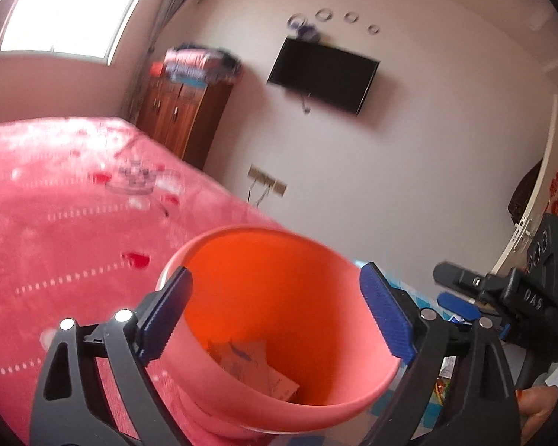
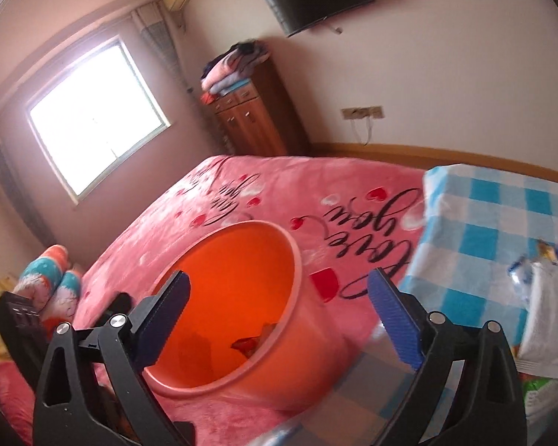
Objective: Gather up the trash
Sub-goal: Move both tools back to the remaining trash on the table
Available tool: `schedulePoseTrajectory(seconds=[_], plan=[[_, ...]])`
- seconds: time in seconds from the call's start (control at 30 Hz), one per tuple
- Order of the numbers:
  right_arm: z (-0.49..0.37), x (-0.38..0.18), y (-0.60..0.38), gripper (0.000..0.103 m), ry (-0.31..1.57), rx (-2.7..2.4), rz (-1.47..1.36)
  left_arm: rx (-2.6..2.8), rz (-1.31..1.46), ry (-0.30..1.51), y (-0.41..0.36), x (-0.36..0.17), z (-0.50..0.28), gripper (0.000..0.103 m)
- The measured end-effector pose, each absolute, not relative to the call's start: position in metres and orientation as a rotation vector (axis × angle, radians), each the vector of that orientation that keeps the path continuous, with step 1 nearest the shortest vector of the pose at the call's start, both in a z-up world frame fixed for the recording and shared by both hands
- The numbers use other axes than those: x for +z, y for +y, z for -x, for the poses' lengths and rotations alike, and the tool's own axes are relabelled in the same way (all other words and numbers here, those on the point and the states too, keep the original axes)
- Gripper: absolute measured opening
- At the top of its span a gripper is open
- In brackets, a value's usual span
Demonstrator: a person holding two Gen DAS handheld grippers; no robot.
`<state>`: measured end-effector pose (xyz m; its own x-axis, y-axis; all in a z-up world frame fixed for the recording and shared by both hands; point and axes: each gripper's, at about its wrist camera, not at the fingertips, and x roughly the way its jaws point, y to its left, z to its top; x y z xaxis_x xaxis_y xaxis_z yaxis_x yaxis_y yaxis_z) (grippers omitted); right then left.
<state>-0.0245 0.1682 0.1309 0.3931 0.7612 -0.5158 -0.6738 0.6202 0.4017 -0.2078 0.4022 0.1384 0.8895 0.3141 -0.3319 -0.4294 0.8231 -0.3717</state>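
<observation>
An orange plastic bucket (image 1: 279,297) stands on the pink bed, close under both grippers. Several crumpled paper and cardboard scraps (image 1: 253,368) lie at its bottom, and the right wrist view shows a red wrapper (image 2: 249,345) inside the bucket (image 2: 241,297). My left gripper (image 1: 275,271) is open over the bucket mouth, its blue pads apart and nothing between them. My right gripper (image 2: 281,275) is open too, above the bucket's near right rim, and it is empty. In the left wrist view the right gripper (image 1: 452,286) shows at the right edge.
The pink bedspread (image 2: 279,186) fills the middle. A table with a blue-checked cloth (image 2: 483,215) stands at the right and bears a white bag (image 2: 547,316) and a plastic bottle (image 2: 520,278). A wooden cabinet (image 2: 253,122) and wall television (image 1: 323,74) are behind.
</observation>
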Motion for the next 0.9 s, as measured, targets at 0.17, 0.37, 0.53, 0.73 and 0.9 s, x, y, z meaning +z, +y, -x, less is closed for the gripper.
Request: schedulePoseTrajectory(seconds=[0.17, 0.37, 0.53, 0.73, 0.9], plan=[[0.035, 0.118, 0.136, 0.096, 0.665, 0.825, -0.111, 0.353, 0.41, 0.238, 0.381, 0.143, 0.205, 0.092], [0.04, 0.105, 0.097, 0.097, 0.665, 0.771, -0.135, 0.28, 0.359, 0.232, 0.349, 0.146, 0.201, 0.093], [0.045, 0.103, 0.059, 0.098, 0.64, 0.681, -0.143, 0.239, 0.292, 0.272, 0.315, 0.145, 0.196, 0.093], [0.048, 0.103, 0.024, 0.098, 0.604, 0.557, -0.099, 0.117, 0.234, 0.375, 0.276, 0.141, 0.18, 0.093], [0.048, 0.095, 0.0, 0.098, 0.589, 0.484, -0.064, 0.083, 0.22, 0.436, 0.25, 0.131, 0.17, 0.093]])
